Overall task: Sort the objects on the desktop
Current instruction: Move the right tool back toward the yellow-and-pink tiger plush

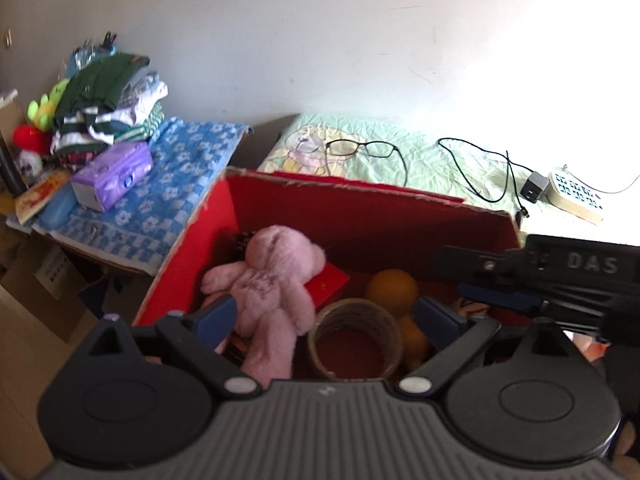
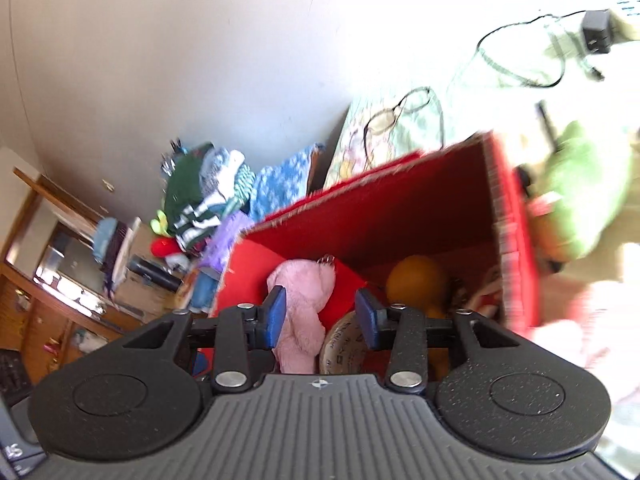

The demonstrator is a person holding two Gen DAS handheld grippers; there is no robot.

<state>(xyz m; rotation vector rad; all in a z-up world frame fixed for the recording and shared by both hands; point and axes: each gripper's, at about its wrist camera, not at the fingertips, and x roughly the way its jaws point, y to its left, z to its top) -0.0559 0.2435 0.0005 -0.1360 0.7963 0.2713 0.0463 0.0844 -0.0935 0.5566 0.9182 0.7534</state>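
Hovering both hand-held grippers, left (image 1: 324,314) and right (image 2: 321,316), released and empty over the red box (image 1: 360,204), we log plush (image 1: 272,280), tape (image 1: 354,340), orange (image 1: 392,286) inside, sorted.

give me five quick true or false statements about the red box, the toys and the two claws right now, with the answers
1. The pink plush toy lies inside the red box. True.
2. The tape roll sits on the green cloth outside the box. False: it is inside the box, beside the plush.
3. The left claw is open, gripping nothing. True.
4. The glasses are inside the box. False: they lie on the pale green cloth behind it.
5. The right claw is clamped on the orange toy. False: it is open above the box and empty.
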